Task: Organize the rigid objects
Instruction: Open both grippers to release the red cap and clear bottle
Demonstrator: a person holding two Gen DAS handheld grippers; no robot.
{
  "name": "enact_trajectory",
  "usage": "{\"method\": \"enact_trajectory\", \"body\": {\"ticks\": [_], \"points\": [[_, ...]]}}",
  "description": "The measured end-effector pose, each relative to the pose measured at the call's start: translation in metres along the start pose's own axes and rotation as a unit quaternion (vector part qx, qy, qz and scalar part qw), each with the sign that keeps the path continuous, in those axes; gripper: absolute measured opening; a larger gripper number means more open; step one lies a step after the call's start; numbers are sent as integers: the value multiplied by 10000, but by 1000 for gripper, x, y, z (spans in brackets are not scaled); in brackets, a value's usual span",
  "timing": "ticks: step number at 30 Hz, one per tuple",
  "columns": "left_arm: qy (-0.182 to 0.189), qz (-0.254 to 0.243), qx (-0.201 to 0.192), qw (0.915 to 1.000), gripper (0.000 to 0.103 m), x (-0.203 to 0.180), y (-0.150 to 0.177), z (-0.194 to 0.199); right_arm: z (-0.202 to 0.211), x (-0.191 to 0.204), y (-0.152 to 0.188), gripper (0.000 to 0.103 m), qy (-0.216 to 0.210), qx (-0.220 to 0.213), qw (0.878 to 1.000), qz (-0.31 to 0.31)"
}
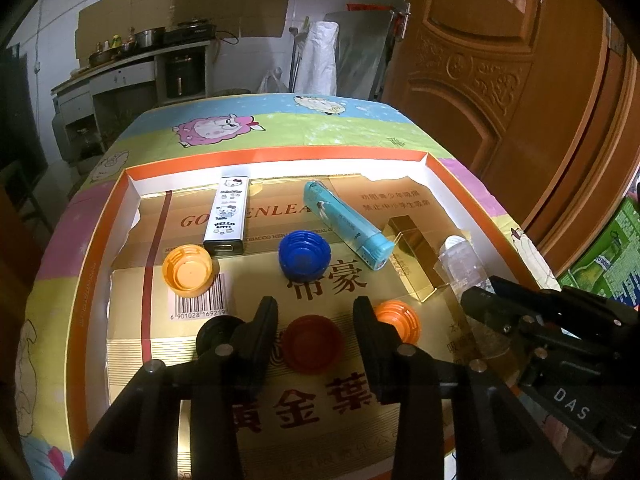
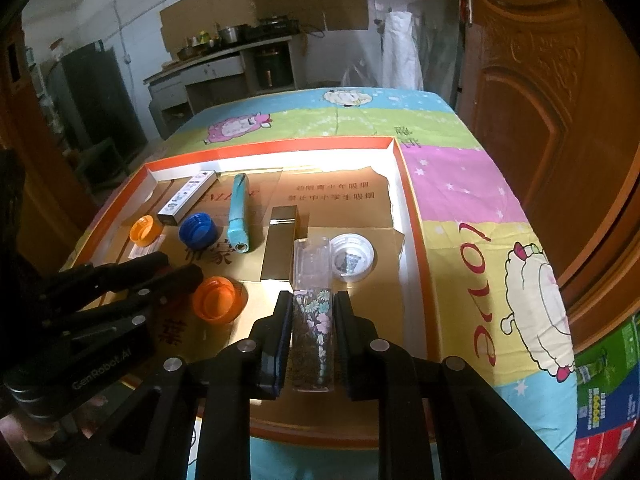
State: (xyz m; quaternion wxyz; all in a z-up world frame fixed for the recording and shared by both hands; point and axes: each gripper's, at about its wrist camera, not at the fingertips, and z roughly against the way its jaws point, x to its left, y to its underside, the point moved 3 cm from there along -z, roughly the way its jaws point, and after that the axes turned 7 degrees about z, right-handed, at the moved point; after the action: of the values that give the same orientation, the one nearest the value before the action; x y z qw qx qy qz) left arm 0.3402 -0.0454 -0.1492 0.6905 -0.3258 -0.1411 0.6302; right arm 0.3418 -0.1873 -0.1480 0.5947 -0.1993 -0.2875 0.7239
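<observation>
Left gripper [image 1: 316, 316] jaws part-open, straddling red cap [image 1: 314, 344] without contact – cap rests in tray [image 1: 280, 152], likely just placed. Right gripper [image 2: 310, 312] jaws narrow, clamping clear floral case [image 2: 312, 332] – positioned beside gold box [image 2: 280, 244], sorting unfinished.

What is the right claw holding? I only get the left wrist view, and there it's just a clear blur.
Observer: A clear case with a flowery lower half, between the right claw's fingers.
Operator: Are the pads actually on it?
Observer: Yes, both pads press its sides, and it runs lengthwise along the fingers.
Operator: Anything next to it I should mind?
Observer: A white cap, open side up, right beside the case's clear end, near the tray's right wall.
</observation>
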Motion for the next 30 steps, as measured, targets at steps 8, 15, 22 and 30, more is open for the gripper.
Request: {"method": "enact_trajectory", "body": {"ticks": [8, 15, 22, 30], "points": [[53, 76, -68, 9999, 39, 3, 0, 6, 3, 2, 0, 31, 8, -56, 10000, 47], [107, 93, -180, 9997, 39, 3, -1, 13, 4, 2, 0, 31, 2, -86, 10000, 49], [151, 111, -345, 9992, 39, 3, -5, 25, 12, 2, -1, 32, 22, -173, 9998, 25], [138, 54, -526, 9985, 39, -2, -5, 44, 25, 7, 0, 32, 49, -254, 9997, 39]]}}
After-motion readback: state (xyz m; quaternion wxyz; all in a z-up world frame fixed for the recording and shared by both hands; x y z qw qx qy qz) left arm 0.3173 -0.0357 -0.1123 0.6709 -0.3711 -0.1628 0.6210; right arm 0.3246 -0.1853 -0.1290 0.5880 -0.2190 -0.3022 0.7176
